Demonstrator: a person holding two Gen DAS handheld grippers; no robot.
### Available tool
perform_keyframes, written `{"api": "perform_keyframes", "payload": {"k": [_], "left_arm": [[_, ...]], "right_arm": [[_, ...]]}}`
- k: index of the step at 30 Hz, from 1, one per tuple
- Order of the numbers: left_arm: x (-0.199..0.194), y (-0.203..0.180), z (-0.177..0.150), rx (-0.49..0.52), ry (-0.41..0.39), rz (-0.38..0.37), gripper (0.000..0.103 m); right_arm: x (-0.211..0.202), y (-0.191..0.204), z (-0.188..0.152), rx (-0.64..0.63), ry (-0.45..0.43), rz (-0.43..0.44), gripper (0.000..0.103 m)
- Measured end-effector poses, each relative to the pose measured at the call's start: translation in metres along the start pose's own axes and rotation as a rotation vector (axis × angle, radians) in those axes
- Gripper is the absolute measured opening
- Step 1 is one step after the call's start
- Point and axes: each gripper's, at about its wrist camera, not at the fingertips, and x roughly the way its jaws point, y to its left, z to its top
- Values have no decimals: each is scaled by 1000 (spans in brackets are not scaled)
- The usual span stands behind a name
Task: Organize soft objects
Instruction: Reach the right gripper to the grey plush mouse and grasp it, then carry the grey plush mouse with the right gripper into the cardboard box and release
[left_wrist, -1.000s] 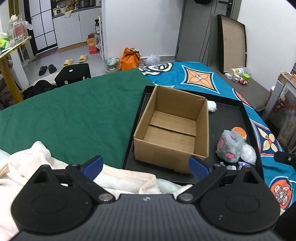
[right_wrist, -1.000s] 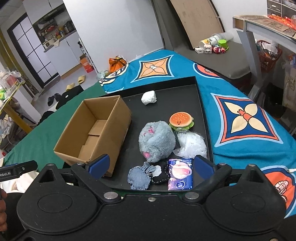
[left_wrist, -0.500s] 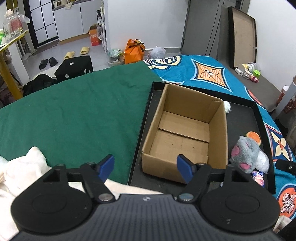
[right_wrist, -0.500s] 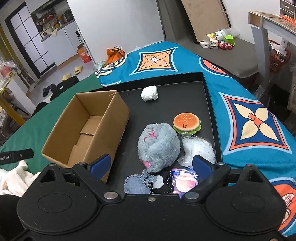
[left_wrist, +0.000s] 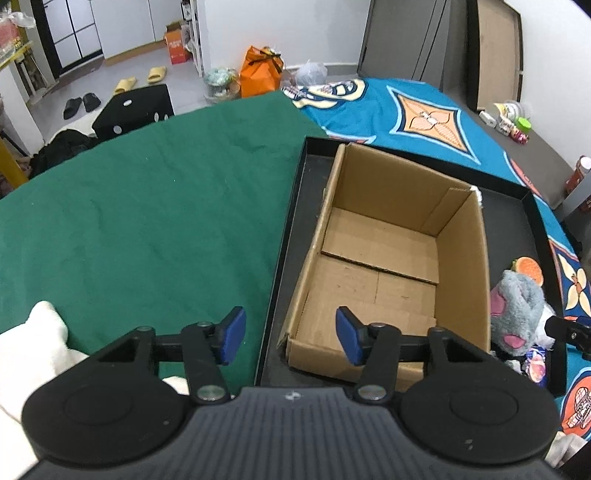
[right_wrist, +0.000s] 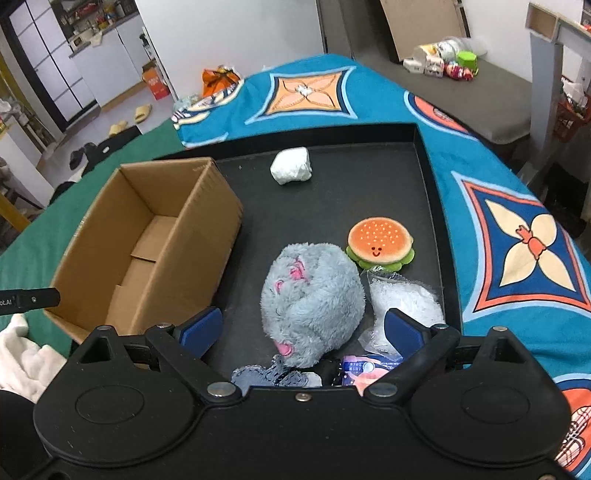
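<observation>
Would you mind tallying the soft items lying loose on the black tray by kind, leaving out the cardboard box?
Plush toys: 2, the grey plush and the burger plush
White wads or bundles: 2, the white wad and the bagged white fluff
Knitted pieces: 1, the blue-grey knit
Printed packets: 1, the tissue packet
Total: 6

White walls (left_wrist: 280, 33) and a pale tiled floor (left_wrist: 122, 70) frame the room; yellow slippers (left_wrist: 157, 74) lie by white cabinets (right_wrist: 110, 70), an orange bag (left_wrist: 261, 72) against the wall.
</observation>
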Motion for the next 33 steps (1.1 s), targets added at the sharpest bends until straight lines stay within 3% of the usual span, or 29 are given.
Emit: {"api": "perform_keyframes", "payload": {"k": [9,11,13,14,15,16,22,33], "left_arm": [[31,4,5,-4,77,-13,33],[35,3,4,1,85,-11,31],[37,2,3,6,92,-11,22],[37,2,2,5,97,-14,15],[37,1,1,9,95,-10,14],[36,0,0,18,85,-5,12],[26,-1,-9,38,52,-24,10],[17,9,-19,20,9,-56,10]], "right_arm": [[32,7,2,-22,16,-81,92],[38,9,3,-35,14,-110,86],[44,9,3,-37,30,-125,70],[46,9,2,-31,37,-116,65],[46,9,2,-20,39,-91,56],[45,11,2,-16,40,-80,55],[34,18,-1,-32,25,-67,46],[-6,39,10,-62,-66,-28,42]]}}
